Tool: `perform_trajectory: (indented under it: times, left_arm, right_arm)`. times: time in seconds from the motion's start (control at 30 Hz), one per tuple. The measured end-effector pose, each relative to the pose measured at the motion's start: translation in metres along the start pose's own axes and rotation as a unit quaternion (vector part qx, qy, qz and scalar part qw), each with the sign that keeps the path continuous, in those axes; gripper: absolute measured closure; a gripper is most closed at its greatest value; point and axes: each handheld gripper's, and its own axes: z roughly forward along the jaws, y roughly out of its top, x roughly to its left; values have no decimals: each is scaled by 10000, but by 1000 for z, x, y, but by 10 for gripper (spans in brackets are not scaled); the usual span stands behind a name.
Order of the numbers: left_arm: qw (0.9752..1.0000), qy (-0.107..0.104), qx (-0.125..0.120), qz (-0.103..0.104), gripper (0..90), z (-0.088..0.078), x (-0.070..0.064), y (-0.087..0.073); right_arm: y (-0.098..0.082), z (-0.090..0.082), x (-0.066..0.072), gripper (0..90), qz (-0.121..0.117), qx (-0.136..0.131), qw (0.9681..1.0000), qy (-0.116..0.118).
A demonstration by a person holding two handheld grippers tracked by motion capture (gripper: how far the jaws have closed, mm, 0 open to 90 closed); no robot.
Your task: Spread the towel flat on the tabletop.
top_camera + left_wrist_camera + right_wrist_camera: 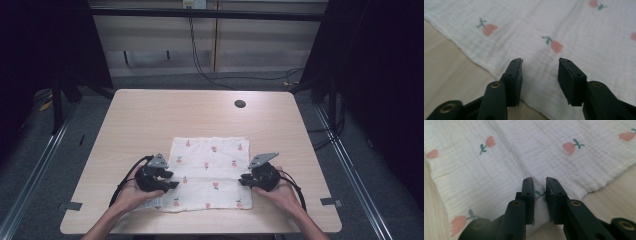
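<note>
the white cloth with the pink flower print is lying flat on the near half of the table. your left gripper is sitting over the cloth's left edge, jaws standing wide, nothing between them. your right gripper is at the right edge, jaws narrow, pinching a raised fold of cloth.

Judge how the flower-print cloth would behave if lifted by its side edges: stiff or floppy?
Probably floppy: the cloth is thin, crinkled gauze lying flat on the table, and a fold bunches up between the right gripper jaws. It looks light, so its middle would likely sag. The left gripper stands open over it.
</note>
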Motion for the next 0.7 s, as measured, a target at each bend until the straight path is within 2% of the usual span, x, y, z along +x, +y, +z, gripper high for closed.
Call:
perform_trajectory:
  times: [0.03, 0.07, 0.1, 0.13, 0.17, 0.2, 0.3, 0.33, 0.37, 0.4, 0.47, 0.5, 0.53, 0.57, 0.6, 0.63, 0.67, 0.7]
  left_arm:
    - [10000, -30, 1, 11, 601, 0, 0, 0]
    - [10000, -40, -16, 29, 601, -1, -1, -1]
    - [10000, -5, -21, 42, 680, -2, -2, -2]
    - [10000, 9, -19, 94, 680, -3, -3, -4]
    - [9999, -65, -44, 124, 726, -4, -4, -5]
    - [9997, -98, -19, 211, 821, -5, -5, -6]
    - [9996, -137, -9, 238, 866, -6, -11, -8]
    - [9997, -194, -50, 156, 868, -5, -12, -8]
    - [9994, -284, -17, 178, 866, -6, -12, -8]
    - [9995, -299, -55, 119, 865, -6, -13, -9]
    - [9993, -351, 23, 161, 865, -9, -15, -11]
    - [9992, -373, -25, 128, 864, -9, -17, -13]
    - [9990, -439, -49, 108, 853, -9, -18, -14]
    - [9988, -477, -12, 97, 793, -11, -21, -15]
    - [9988, -460, 28, 163, 793, -12, -21, -15]
    - [9989, -449, -2, 104, 778, -12, -22, -15]
    - [9989, -448, 77, 150, 765, -13, -22, -14]
    - [9989, -459, 57, 124, 735, -13, -22, -14]
  right_arm:
    - [-2, -1, 1, 822, 6, 0, 10000, 66]
    - [-2, -1, 1, 822, 6, 0, 10000, 66]
    - [-4, -3, 2, 842, 27, 17, 10000, 85]
    - [-4, -3, 2, 842, 27, 17, 10000, 85]
    - [-4, -3, 3, 844, 21, 6, 9999, 136]
    - [-5, -5, 6, 854, 22, 34, 9999, 150]
    - [-9, -7, 11, 855, -46, 44, 9998, 186]
    - [-11, -8, 14, 857, -29, 20, 9997, 231]
    - [-12, -9, 15, 857, -86, 35, 9997, 231]
    - [-14, -11, 18, 857, -57, 31, 9997, 247]
    - [-18, -14, 20, 854, -23, 23, 9996, 296]
    - [-20, -15, 22, 843, -62, 25, 9995, 304]
    - [-21, -17, 23, 815, -21, 53, 9994, 334]
    - [-23, -17, 26, 786, -21, -18, 9995, 306]
    - [-23, -17, 26, 786, -21, -18, 9995, 306]
    - [-23, -17, 27, 765, -62, -11, 9995, 295]
    - [-22, -18, 29, 733, -100, -19, 9996, 263]
    - [-22, -19, 29, 715, -75, -56, 9997, 235]
